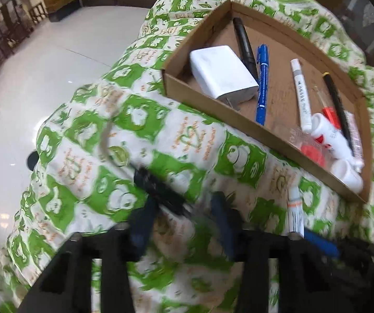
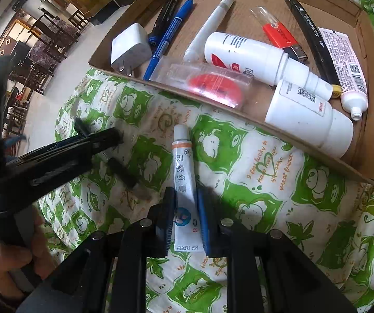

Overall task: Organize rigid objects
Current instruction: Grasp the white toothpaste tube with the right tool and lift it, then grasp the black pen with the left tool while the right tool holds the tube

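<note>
Right claw [image 2: 187,219] clamps the white ointment tube [image 2: 185,182]: lift level into the brown cardboard tray [image 2: 369,120]; left claw [image 1: 184,208], half-open, straddles a black comb-like piece [image 1: 158,190], grip unclear.

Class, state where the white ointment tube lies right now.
In the right wrist view, the ointment tube lies on the green patterned cloth, just outside the cardboard tray, its lower end between the right gripper jaws.

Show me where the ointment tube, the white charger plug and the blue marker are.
ointment tube [image 2: 185,172], right wrist view, middle of its printed body
white charger plug [image 2: 130,48], right wrist view, flat top face
blue marker [image 1: 262,83], left wrist view, mid-barrel
</note>
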The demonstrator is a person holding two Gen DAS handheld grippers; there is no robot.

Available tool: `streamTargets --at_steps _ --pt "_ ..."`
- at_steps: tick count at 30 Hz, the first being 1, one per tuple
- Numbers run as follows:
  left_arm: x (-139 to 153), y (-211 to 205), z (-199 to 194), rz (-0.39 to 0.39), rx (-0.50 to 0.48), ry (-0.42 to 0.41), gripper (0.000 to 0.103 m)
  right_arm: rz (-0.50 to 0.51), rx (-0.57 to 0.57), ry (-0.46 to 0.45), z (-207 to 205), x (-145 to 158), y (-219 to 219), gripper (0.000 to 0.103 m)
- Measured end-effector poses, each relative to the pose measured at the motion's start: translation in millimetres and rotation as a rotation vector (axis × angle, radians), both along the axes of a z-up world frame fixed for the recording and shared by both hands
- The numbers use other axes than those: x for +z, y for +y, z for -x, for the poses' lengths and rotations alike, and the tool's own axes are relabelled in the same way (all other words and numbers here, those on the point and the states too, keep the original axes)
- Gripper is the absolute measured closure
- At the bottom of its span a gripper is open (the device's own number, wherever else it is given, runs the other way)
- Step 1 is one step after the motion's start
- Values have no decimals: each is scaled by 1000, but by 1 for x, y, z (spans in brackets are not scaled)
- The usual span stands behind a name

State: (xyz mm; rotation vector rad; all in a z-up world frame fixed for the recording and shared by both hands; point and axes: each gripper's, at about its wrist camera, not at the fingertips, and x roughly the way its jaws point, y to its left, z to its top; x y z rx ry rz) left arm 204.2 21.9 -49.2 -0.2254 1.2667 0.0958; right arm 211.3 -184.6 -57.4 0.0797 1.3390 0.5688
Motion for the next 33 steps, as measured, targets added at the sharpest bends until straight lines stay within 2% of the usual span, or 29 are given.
streamTargets --at_steps 2,5,8,11,14,16,18,19,20,22,26,29,33 --pt "3 18 8 92 3 9 70 0 4 -9 2 3 0 86" --pt "5 31 18 181 -37 1 71 -8 14 -12 4 4 2 86" --pt "3 33 26 205 -89 -37 71 5 22 -17 5 2 4 85" --pt "-9 37 28 220 -22 -34 71 7 17 -13 4 -2 6 85" --pt "-8 27 26 179 7 -40 69 17 21 -23 2 -4 10 85" --pt "-6 12 21 111 -27 -52 65 18 19 -26 1 -5 11 85" --pt "-2 -1 18 68 -89 -82 66 12 16 -34 0 -4 11 86" --pt "-1 -7 17 74 -121 -92 76 7 11 -39 1 -3 9 86" --pt "1 -10 18 96 -150 -98 82 4 7 -45 1 -2 8 86" --pt "4 -16 18 122 -192 -100 85 -5 -10 -52 2 3 4 87" --pt "-8 -24 16 96 -226 -64 85 6 -37 -43 -1 3 -2 87" --pt "-10 -31 13 79 -229 -73 84 11 -36 -25 -2 -2 -3 86" --pt "-11 -43 13 7 -264 -89 84 35 -17 -40 -2 -4 3 86"
